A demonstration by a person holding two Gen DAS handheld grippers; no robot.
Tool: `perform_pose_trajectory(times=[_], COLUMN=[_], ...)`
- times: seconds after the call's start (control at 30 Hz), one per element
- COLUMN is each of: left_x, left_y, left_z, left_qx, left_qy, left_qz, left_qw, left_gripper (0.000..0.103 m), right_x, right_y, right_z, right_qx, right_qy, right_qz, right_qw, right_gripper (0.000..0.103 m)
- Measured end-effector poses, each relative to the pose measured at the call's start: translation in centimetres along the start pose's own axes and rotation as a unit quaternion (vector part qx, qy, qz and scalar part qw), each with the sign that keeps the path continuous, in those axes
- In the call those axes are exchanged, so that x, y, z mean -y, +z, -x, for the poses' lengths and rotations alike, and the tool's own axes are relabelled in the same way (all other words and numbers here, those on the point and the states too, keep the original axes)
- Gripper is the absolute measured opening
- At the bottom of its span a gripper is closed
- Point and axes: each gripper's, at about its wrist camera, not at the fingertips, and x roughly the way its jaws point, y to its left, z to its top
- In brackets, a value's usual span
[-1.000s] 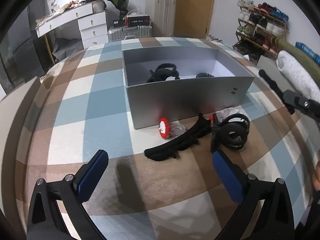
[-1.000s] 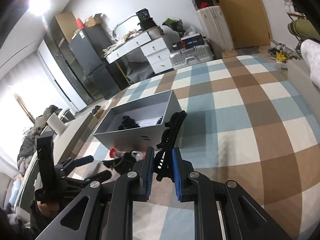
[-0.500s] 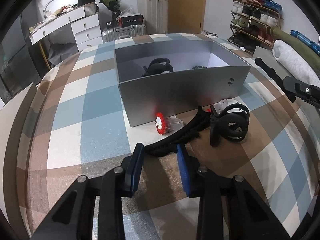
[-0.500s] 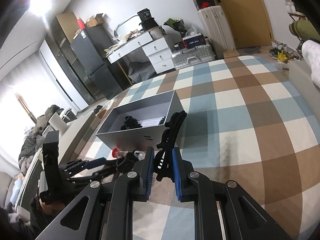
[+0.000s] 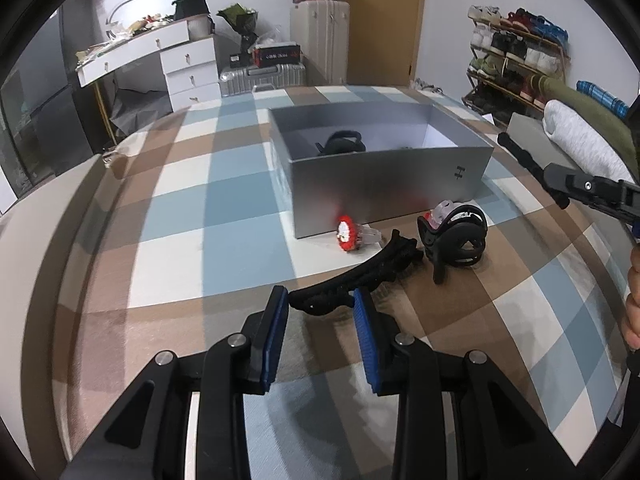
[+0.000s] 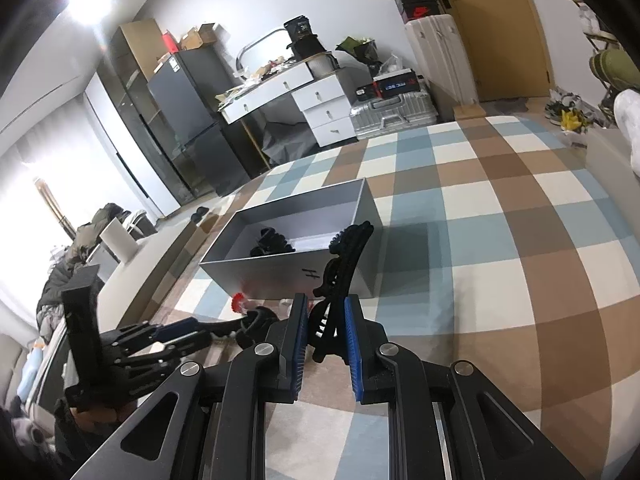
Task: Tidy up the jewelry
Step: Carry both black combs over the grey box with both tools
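My right gripper (image 6: 325,330) clamps a black toothed hair clip (image 6: 340,268); my left gripper (image 5: 320,312) brackets another long black clip (image 5: 352,280), not gripping. Ahead, the grey rectangular box (image 5: 384,184) holds a few pieces; several remain outside.

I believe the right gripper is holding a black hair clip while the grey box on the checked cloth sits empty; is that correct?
Not quite: the grey box is not empty; the right wrist view shows black accessories inside. The right gripper does hold the black hair clip.
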Motion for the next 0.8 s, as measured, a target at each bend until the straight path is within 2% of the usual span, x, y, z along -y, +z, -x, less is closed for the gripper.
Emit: perform_pose_trajectory(times=[0.3, 0.8], left_x=[-1.6, -2.1], left_y=[-0.3, 1.6], left_z=[1.1, 2.1], left_qx=[0.022, 0.079], left_qy=[0.005, -0.021], left_qz=[0.027, 0.044], left_qw=[0.9994, 0.9957], left_gripper=[0.028, 0.028], right_x=[-1.0, -1.6], right_y=[-0.2, 0.1], right_z=[-0.3, -1.0], right_qx=[0.002, 0.001], right_qy=[0.003, 0.009], right_qz=[0.012, 0.026], right_qw=[1.000, 1.000], right_gripper=[0.017, 0.017])
